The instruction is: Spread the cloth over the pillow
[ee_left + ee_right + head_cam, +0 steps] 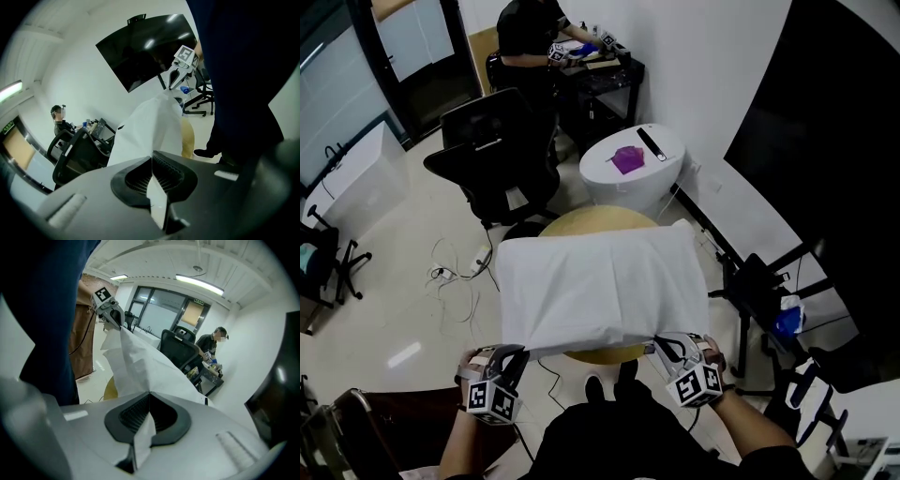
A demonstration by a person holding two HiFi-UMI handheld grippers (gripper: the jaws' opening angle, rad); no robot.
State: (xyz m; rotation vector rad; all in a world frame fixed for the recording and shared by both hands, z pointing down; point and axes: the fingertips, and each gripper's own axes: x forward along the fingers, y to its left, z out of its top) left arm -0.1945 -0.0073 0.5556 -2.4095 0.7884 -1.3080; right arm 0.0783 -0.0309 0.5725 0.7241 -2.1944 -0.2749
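left gripper (521,352): pinched cloth (600,281) corner
right gripper (662,344): pinched other corner
cloth: spread over round bench (598,219)
around: black chair (497,155), floor cables (455,277) beyond

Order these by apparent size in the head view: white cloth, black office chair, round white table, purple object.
1. white cloth
2. black office chair
3. round white table, only slightly smaller than the chair
4. purple object
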